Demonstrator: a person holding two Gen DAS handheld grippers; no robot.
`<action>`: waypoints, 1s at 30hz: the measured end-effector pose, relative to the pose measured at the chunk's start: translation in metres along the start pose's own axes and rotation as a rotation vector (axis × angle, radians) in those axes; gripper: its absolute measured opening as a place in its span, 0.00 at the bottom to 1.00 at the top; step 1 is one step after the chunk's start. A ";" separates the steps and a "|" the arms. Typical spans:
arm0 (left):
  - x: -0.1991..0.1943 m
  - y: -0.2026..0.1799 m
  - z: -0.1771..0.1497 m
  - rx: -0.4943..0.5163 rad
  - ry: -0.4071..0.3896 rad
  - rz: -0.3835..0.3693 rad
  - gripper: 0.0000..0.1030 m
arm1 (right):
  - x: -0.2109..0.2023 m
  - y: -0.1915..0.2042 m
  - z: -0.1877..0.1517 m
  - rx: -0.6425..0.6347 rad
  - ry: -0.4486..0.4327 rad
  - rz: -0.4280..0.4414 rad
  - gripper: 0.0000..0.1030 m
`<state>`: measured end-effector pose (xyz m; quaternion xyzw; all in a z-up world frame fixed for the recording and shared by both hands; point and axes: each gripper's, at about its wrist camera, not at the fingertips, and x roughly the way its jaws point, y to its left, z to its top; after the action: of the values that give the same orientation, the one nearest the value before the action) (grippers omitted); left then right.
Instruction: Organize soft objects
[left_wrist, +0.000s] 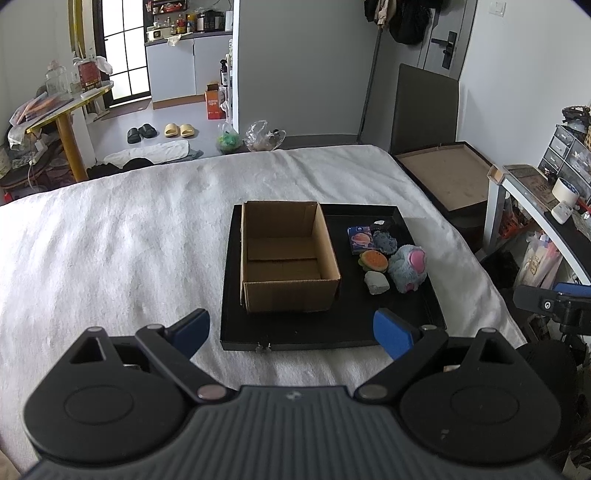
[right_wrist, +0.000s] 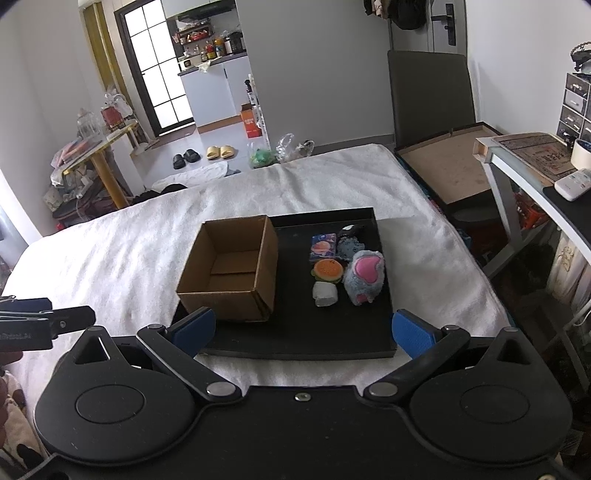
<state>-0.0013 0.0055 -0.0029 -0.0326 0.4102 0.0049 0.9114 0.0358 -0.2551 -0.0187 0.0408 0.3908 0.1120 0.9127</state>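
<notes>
- Cardboard, open-topped and empty: a brown box sits on the left half of a black tray laid on a bed spread with a white blanket, as I see it from my left wrist camera.
- Six soft items are grouped on the right half of the tray, beside the box but apart from it.
- At the near end lies a grey-white soft block, with an orange burger-shaped toy just behind it.
- To their right a blue plush with a pink patch lies on its side, the biggest of the group.
- Farther back are a small blue packet with a printed front, a grey-blue plush piece and a dark item with a white spot near the tray's far rim; I cannot tell what that last one is.
- My left tongs hang spread wide above the tray's near edge, blue pads well apart, nothing between them.
- My right tongs are likewise released and empty, over the near edge of the tray, with the box just ahead of the left pad.
- A desk stands to the right of the bed.
- Two pairs of slippers rest on the floor beyond the bed.
</notes>
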 end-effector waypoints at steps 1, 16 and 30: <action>0.000 0.000 0.000 0.002 0.001 -0.002 0.92 | 0.000 -0.001 0.000 0.000 0.001 -0.002 1.00; 0.001 0.003 -0.001 -0.004 0.003 -0.009 0.92 | -0.004 0.002 -0.001 -0.002 -0.004 0.009 1.00; 0.001 0.000 -0.001 -0.005 -0.006 -0.007 0.92 | -0.002 -0.002 -0.001 0.008 0.001 0.005 1.00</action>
<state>-0.0011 0.0057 -0.0046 -0.0362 0.4072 0.0029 0.9126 0.0340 -0.2575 -0.0185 0.0454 0.3916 0.1130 0.9121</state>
